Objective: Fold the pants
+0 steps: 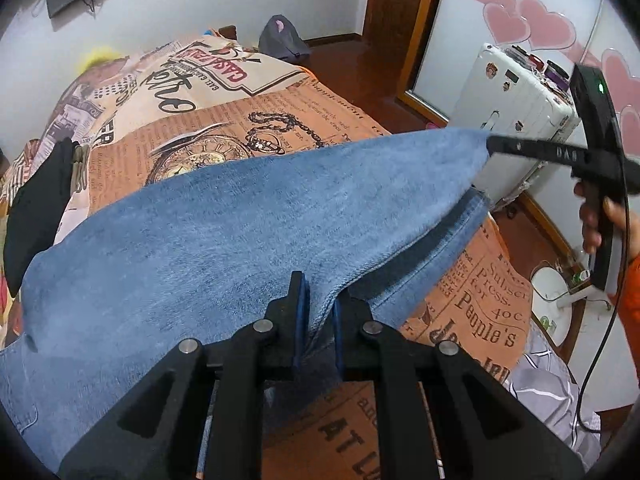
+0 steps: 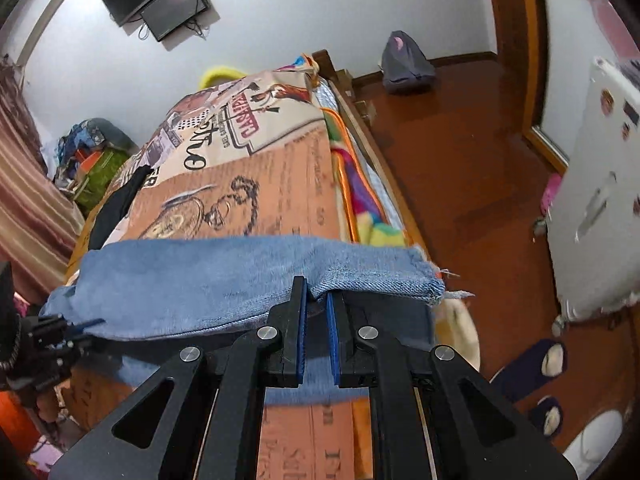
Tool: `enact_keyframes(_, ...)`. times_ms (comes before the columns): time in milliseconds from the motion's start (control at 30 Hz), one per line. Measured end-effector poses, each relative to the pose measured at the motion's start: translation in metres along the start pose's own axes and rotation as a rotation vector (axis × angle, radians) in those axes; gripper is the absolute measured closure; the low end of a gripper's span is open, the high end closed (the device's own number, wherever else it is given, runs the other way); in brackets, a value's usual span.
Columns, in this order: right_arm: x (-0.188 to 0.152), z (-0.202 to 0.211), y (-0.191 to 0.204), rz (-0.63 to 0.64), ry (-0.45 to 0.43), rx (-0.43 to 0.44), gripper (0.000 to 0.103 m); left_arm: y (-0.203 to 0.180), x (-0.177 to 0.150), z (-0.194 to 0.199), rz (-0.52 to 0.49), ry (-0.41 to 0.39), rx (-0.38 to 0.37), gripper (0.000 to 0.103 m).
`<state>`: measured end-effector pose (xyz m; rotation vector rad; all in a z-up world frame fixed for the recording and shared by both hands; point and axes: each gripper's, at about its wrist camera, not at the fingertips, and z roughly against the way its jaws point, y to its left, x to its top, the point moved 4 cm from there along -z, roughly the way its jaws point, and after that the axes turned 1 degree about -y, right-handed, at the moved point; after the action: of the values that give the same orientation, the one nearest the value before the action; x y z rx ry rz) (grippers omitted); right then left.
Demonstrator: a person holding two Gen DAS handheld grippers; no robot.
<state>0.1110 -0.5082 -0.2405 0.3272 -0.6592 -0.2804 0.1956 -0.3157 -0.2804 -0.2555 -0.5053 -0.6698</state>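
Note:
Blue denim pants (image 1: 248,216) are stretched above a bed with a newspaper-print cover (image 1: 280,120). My left gripper (image 1: 320,300) is shut on a fold of the denim near the bottom of the left wrist view. My right gripper (image 2: 317,294) is shut on the frayed leg end of the pants (image 2: 224,276). In the left wrist view the right gripper (image 1: 490,145) pinches the far corner of the cloth, held by a hand (image 1: 596,216). The left gripper (image 2: 60,332) appears at the left edge of the right wrist view, at the other end of the denim.
A black garment (image 1: 36,208) lies on the bed's left side. A white suitcase (image 1: 516,108) stands on the wooden floor (image 2: 460,168) to the right. A grey bag (image 2: 404,64) sits by the far wall. Slippers (image 2: 536,364) lie on the floor near the bed.

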Motion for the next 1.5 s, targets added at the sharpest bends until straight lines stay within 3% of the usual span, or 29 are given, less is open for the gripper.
enact_keyframes(633,-0.062,-0.015,-0.021,-0.157,0.039,-0.005,0.092,-0.009,-0.007,0.005,-0.015,0.022,0.019,0.09)
enact_keyframes(967,-0.064,-0.007,-0.024,-0.118,0.065,-0.092,0.085,-0.004,-0.008,0.041,0.048,-0.019,-0.065,0.086)
enact_keyframes(1167,-0.052,0.017,0.007,-0.008,0.048,-0.077,0.084,0.019,0.003,0.06,0.076,-0.087,-0.009,0.076)
enact_keyframes(1300,-0.04,0.013,0.053,0.077,0.025,0.0,0.081,0.045,0.001,0.04,0.11,-0.055,0.058,0.075)
enact_keyframes(1433,-0.037,-0.012,0.099,0.185,0.037,0.064,0.074,0.049,-0.015,0.013,0.109,0.012,0.064,0.075)
enact_keyframes(1500,-0.04,-0.028,0.114,0.22,0.056,0.081,0.074,0.044,-0.024,0.014,0.092,-0.016,0.08,0.075)
